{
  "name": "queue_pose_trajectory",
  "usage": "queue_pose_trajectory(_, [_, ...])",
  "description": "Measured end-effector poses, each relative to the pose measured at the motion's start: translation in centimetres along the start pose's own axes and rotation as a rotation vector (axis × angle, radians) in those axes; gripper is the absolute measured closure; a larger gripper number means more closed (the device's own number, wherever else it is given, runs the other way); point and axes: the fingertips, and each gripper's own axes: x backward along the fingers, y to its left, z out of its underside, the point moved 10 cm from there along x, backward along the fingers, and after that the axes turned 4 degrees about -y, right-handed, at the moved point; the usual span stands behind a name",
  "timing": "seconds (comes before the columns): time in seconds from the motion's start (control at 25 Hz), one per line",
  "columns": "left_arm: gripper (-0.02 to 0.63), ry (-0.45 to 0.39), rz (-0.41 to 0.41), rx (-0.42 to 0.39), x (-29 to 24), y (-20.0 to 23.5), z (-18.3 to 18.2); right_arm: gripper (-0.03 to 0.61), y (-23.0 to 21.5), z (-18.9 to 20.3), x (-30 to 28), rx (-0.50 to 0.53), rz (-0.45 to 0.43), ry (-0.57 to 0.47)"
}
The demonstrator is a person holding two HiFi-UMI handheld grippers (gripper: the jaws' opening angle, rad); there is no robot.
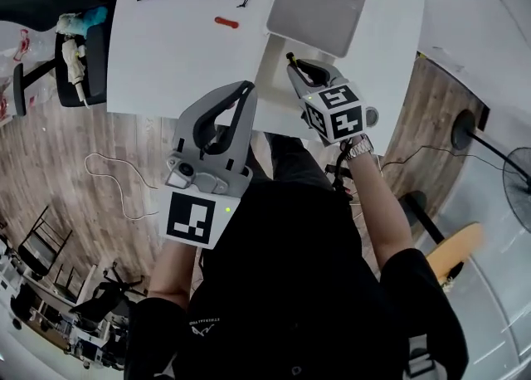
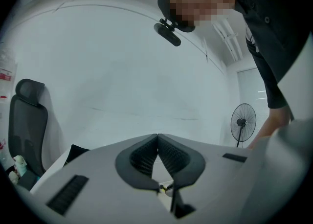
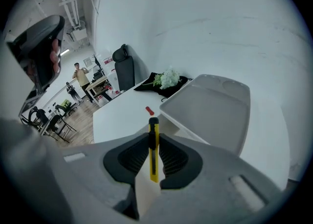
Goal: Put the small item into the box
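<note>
The right gripper (image 3: pixel 153 141) clamps one yellow utility knife (image 3: pixel 153 157) above the single open box's (image 1: pixel 276 71) near edge. The left gripper (image 2: pixel 157 139), jaws together and empty, hangs at the white table's (image 1: pixel 166 55) edge.

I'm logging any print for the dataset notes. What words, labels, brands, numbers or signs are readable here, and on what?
No text can be read in any view.
Shirt print: too small to read.
Red-and-white label at the left gripper view's edge: blurred.
Left cube and right cube: black-and-white square markers only, no letters.
Yellow utility knife: no print visible.
</note>
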Motion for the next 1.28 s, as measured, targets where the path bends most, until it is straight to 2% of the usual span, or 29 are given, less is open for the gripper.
queue_pose_trajectory(0.64, [0.609, -0.005, -0.146, 0.019, 2.8, 1.9, 0.9, 0.511, 0.2, 2.3, -6.6, 0.045, 0.013, 0.232])
queue_pose_trajectory(1.0, [0.609, -0.007, -0.184, 0.029, 3.4, 2.5, 1.0, 0.511, 0.0, 2.9, -8.3, 0.042, 0.038, 0.301])
queue_pose_trajectory(1.28, [0.609, -0.012, -0.181, 0.025, 3.3, 3.2, 0.8, 0.509, 0.1, 2.8, -8.3, 0.027, 0.022, 0.309])
